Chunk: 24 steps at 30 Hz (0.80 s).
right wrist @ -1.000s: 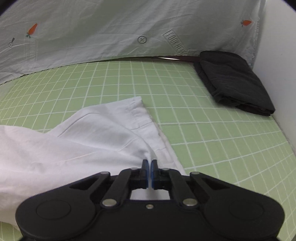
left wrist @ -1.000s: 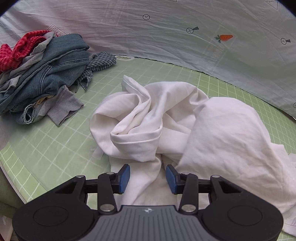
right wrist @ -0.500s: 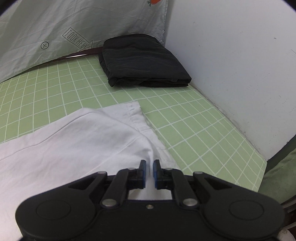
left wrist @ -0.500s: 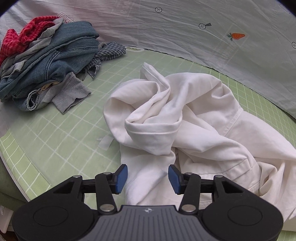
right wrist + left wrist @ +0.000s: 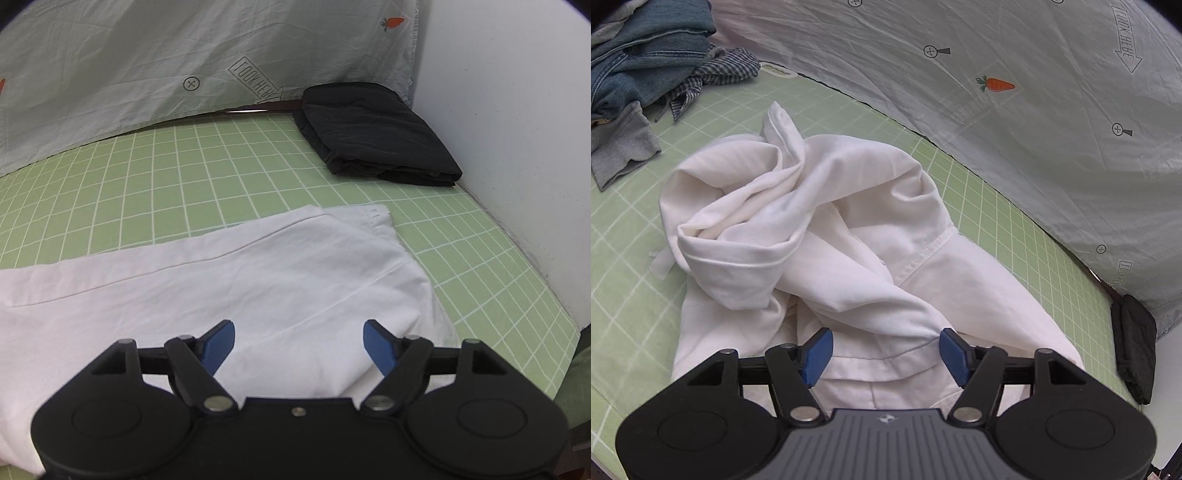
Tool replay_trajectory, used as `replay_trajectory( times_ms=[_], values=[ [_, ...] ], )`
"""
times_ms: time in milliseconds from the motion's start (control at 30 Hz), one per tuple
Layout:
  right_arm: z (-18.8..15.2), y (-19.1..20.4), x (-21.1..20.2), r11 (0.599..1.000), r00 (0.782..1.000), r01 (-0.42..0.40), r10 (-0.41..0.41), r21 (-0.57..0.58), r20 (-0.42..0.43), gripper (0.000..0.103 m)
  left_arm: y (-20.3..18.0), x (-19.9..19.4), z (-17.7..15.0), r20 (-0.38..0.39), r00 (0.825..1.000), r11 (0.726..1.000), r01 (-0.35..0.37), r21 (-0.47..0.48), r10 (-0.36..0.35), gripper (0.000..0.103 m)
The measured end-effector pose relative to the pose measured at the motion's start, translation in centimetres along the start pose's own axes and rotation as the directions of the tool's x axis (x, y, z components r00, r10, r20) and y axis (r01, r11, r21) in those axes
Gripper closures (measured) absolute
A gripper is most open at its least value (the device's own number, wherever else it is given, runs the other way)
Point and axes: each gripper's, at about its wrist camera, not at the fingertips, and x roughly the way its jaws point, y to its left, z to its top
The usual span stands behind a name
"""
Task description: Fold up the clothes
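A white garment point(image 5: 820, 236) lies crumpled on the green grid mat point(image 5: 639, 295), with twisted folds at its left end. My left gripper point(image 5: 886, 350) hovers over its near edge, jaws opening, and the blue pads point(image 5: 818, 349) stand apart with cloth lying below them, not pinched. In the right wrist view the same white garment point(image 5: 229, 295) lies flat, its hemmed corner toward the back right. My right gripper point(image 5: 299, 345) is just above it, jaws opening wide, with no cloth pressed between the pads point(image 5: 376, 345).
A heap of unfolded clothes point(image 5: 646, 66), denim on top, sits at the mat's far left. A folded black garment point(image 5: 373, 133) lies in the back right corner against the white wall point(image 5: 517, 147). A pale printed sheet point(image 5: 997, 92) hangs behind the mat.
My right gripper went from shut on the garment's edge to wide open, and the cloth now lies flat. My left gripper opened wider and swung right along the garment, which settled lower.
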Motion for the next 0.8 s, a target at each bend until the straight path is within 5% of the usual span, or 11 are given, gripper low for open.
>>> replay_trajectory(
  times_ms=[167,233,300,400,600,800],
  values=[
    [-0.8,1.8,-0.4,0.997,0.999,-0.048,0.047,-0.068,-0.013,0.023,-0.2,1.9,0.2,-0.025,0.999,0.994,0.041,-0.098,-0.044,0.037],
    [-1.0,2.2,-0.3,0.995,0.998,-0.054,0.052,-0.081,-0.023,0.023,-0.5,2.4,0.4,-0.038,0.999,0.997,0.012,-0.073,-0.015,0.05],
    [-1.1,2.5,-0.2,0.995,0.998,-0.05,0.047,-0.086,-0.034,0.023,-0.4,2.6,0.7,-0.056,0.998,0.999,-0.01,-0.053,0.007,0.074],
    [-1.4,2.8,0.3,0.996,0.998,-0.038,0.034,-0.079,-0.056,0.022,0.2,1.4,0.9,-0.045,0.999,0.999,-0.021,-0.036,0.02,0.083],
    [-2.2,3.4,0.7,0.999,0.996,0.012,-0.015,-0.044,-0.087,0.021,1.7,-5.5,3.1,0.121,0.981,0.979,-0.168,0.112,0.154,0.086],
    [-2.5,5.0,0.2,0.998,0.993,0.061,-0.063,-0.02,-0.103,0.021,7.4,-9.6,6.1,0.194,0.946,0.959,-0.276,0.066,0.259,0.086]
  ],
)
